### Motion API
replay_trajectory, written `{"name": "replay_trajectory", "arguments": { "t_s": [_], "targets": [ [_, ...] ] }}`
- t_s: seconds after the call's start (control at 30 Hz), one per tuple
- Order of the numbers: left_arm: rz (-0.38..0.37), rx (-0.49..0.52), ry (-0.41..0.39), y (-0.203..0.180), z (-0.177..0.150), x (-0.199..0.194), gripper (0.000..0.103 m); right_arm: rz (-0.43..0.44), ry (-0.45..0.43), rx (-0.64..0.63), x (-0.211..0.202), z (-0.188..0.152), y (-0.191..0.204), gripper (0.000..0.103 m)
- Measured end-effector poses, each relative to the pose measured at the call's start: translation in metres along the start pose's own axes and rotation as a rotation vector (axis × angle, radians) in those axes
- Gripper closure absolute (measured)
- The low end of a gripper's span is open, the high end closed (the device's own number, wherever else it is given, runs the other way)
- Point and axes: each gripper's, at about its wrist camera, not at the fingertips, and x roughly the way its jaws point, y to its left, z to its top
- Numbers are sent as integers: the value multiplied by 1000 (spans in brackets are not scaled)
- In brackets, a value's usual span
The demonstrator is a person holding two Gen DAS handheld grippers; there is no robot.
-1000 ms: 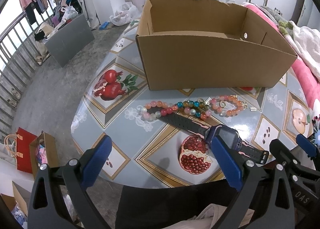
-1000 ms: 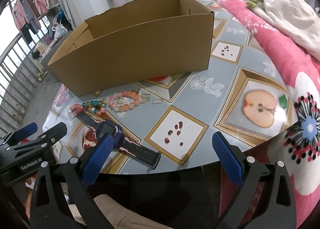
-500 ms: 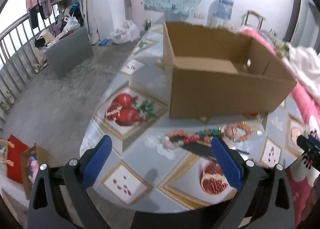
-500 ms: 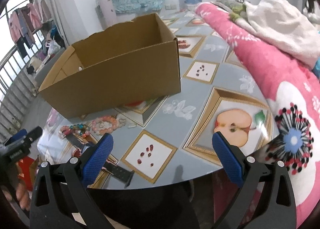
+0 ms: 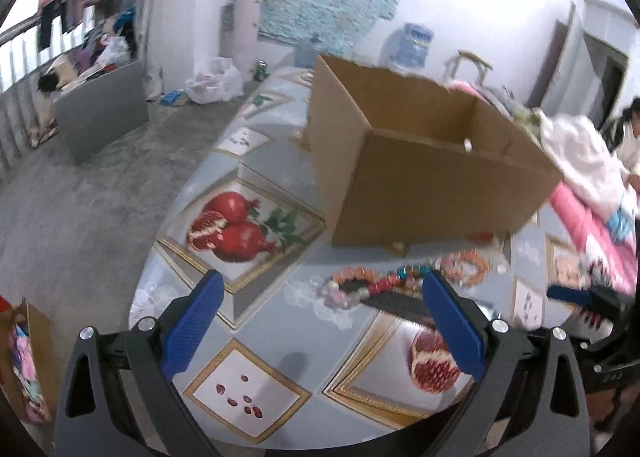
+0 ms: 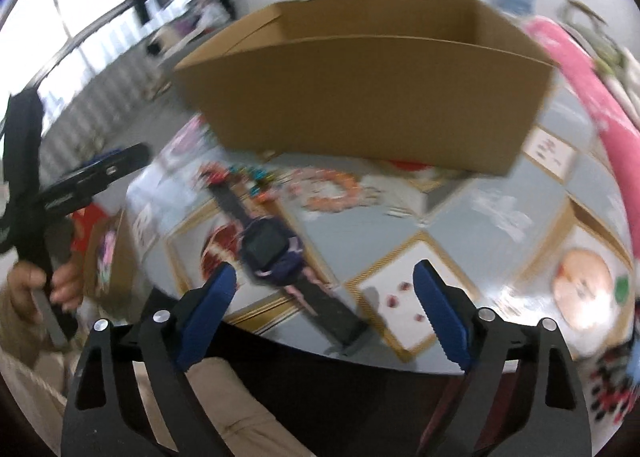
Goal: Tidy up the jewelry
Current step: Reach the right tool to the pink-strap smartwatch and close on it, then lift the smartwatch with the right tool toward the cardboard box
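A purple smartwatch (image 6: 272,253) with a black strap lies on the fruit-patterned table (image 6: 460,217), near its front edge. My right gripper (image 6: 324,297) hovers over it, jaws closing, the strap running between the fingers; the pads touch nothing. Behind the watch lie an orange bead bracelet (image 6: 332,189) and a multicoloured bead string (image 6: 248,177), blurred. The open cardboard box (image 6: 360,97) stands further back. My left gripper (image 5: 320,321) is open and empty above the table's left part, with the bead string (image 5: 352,289), orange bracelet (image 5: 468,267) and box (image 5: 420,185) ahead.
A pink patterned blanket (image 6: 592,77) is piled along the table's right side. The left gripper (image 6: 100,173) and the hand holding it (image 6: 36,285) show at the left of the right wrist view. Bags and clutter sit on the floor (image 5: 80,197) to the left.
The right gripper has swung and rolled toward the watch, now centred between its fingers, and its jaws have narrowed. The left gripper has drifted left, away from the watch.
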Motion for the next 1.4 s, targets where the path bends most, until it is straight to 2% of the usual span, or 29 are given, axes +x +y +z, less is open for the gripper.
{"name": "replay_trajectory", "arguments": {
  "t_s": [0.07,0.33,0.47,0.5,0.57,0.7,0.83,0.97,1.1,1.27,1.4],
  "targets": [
    [-6,53,6,-8,-5,3,6,-12,27,-85,11,3,13,24],
    [-46,252,-9,-36,-24,7,7,-34,123,-216,42,8,28,48],
    [-60,397,-15,-54,-29,13,19,-64,135,-290,46,5,34,54],
    [-68,424,-13,-58,-30,15,23,-62,136,-299,47,5,32,59],
    [-88,478,-11,-67,-33,17,30,-50,139,-292,48,8,31,62],
    [-118,587,3,-84,-38,25,40,30,158,-236,47,13,18,63],
    [-124,667,19,-97,-42,35,47,164,194,-164,49,22,-5,65],
    [-110,696,35,-103,-41,46,58,289,234,-119,55,28,-27,66],
    [-86,730,55,-109,-38,57,59,428,283,-49,65,37,-48,67],
    [-76,744,64,-112,-36,61,61,519,321,-45,79,44,-57,71],
    [-88,735,76,-115,-31,64,74,555,333,-47,84,39,-49,77]
  ]
}}
